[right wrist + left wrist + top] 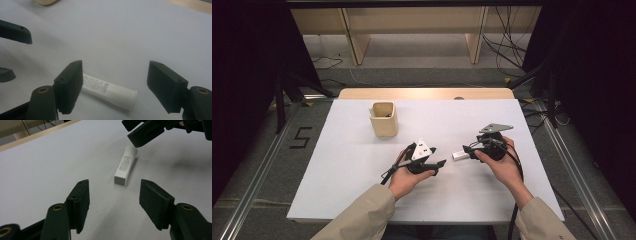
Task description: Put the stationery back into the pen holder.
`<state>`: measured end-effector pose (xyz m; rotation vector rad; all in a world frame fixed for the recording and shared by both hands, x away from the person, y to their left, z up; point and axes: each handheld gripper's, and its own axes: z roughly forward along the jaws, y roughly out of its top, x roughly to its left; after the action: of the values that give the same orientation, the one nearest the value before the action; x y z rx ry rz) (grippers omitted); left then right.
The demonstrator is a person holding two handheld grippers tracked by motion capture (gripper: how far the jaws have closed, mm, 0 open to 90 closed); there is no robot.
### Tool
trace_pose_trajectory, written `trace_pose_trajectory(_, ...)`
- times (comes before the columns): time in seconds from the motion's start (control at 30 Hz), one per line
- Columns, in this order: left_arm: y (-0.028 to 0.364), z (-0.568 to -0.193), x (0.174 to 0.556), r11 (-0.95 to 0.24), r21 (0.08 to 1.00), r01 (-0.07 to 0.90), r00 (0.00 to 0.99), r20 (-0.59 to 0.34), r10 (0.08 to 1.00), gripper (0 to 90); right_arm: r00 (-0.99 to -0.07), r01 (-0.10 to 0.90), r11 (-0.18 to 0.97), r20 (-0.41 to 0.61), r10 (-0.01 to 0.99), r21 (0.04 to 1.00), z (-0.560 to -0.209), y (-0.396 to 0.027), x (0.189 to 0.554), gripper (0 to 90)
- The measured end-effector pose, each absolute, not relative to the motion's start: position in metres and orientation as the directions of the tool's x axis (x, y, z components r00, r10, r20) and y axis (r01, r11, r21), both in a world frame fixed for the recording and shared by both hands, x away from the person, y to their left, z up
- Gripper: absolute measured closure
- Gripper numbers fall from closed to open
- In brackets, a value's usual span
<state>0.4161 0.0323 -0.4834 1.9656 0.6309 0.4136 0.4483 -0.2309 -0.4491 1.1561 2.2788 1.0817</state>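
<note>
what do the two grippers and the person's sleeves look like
Both grippers are black with flat rectangular fingers and brass-coloured pivot rivets. The left gripper carries a white three-cornered plate, the right gripper a grey one. Black cables trail from each. The sleeves are beige.

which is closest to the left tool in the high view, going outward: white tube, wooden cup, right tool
From the left tool:
1. White tube, lying just to its right on the table.
2. Right tool, past the tube, at the tube's far end.
3. Wooden cup, farthest, back left on the table.
</note>
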Motion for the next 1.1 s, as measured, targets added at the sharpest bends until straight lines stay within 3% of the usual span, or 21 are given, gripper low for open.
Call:
trace_pose_trajectory(0.27,0.026,-0.485,0.418,-0.381,0.889,0.254,0.809,0.020,0.587,41.5,-0.582,0.527,0.361,0.017,0.813,0.769,-0.449,-0.234,0.449,35.9)
trace_pose_trajectory(0.33,0.027,-0.484,0.418,-0.383,0.888,0.253,0.809,0.022,0.587,41.2,-0.573,0.529,0.351,0.019,0.820,0.773,-0.448,-0.236,0.449,45.1)
trace_pose_trajectory(0.5,0.032,-0.480,0.414,-0.395,0.887,0.240,0.811,0.041,0.584,39.6,-0.508,0.554,0.320,0.007,0.861,0.769,-0.446,-0.246,0.450,79.3)
trace_pose_trajectory(0.57,0.035,-0.479,0.412,-0.394,0.887,0.241,0.810,0.040,0.586,39.2,-0.486,0.585,0.319,0.007,0.874,0.746,-0.450,-0.250,0.451,84.4)
trace_pose_trajectory(0.87,0.048,-0.480,0.409,-0.393,0.885,0.248,0.798,0.043,0.601,38.5,-0.452,0.682,0.341,0.007,0.892,0.647,-0.468,-0.254,0.459,85.8)
trace_pose_trajectory(1.1,0.051,-0.480,0.407,-0.385,0.889,0.249,0.794,0.040,0.607,38.7,-0.447,0.694,0.326,0.029,0.894,0.642,-0.471,-0.252,0.460,90.0)
